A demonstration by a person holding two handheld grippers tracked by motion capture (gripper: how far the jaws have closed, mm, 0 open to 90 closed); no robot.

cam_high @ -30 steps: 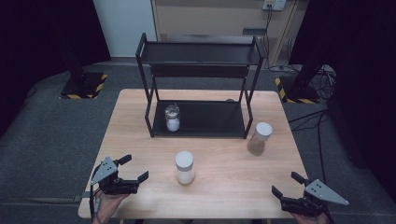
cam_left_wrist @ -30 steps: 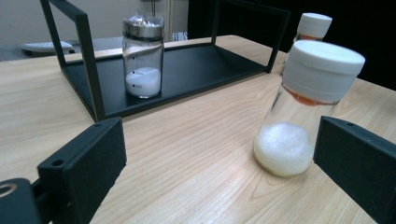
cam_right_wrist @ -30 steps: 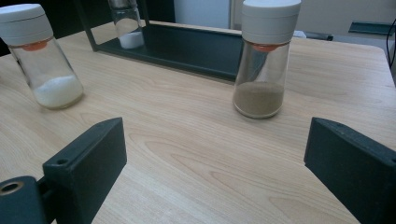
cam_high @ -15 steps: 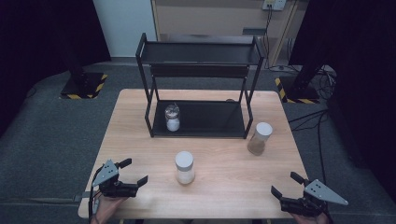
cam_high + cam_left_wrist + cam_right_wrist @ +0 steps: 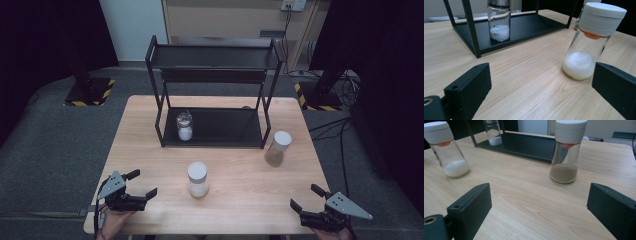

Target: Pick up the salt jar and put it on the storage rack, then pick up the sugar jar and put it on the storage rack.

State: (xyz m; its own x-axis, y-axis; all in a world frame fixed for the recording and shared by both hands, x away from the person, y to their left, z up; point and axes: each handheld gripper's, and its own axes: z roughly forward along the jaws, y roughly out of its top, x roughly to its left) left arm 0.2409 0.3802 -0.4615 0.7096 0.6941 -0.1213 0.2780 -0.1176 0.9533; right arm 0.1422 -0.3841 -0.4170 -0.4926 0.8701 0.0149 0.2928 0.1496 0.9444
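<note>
Both grippers sit low at the near edge of the table [image 5: 150, 125], one toward each near corner, and neither has hold of anything. The left gripper [image 5: 142, 185] has its jaws spread wide, pointed at the white-capped jar of white grains [image 5: 198, 179] that stands upright near the middle of the front half of the table, still apart from the jaws. The right gripper [image 5: 306, 199] is just as wide open, facing the jar of brown powder [image 5: 276, 148], which stands upright off the right front leg of the black two-tier rack [image 5: 215, 57] at the far side. A third jar [image 5: 184, 125], metal-capped with white contents, already stands on the rack's bottom shelf toward its left end. To my eye this is the approach before a pick, likely to shelve the two loose jars. Next, the left gripper would need to go forward until the jar sits squarely between the jaws, then close on the glass body below the cap without tipping it.
</note>
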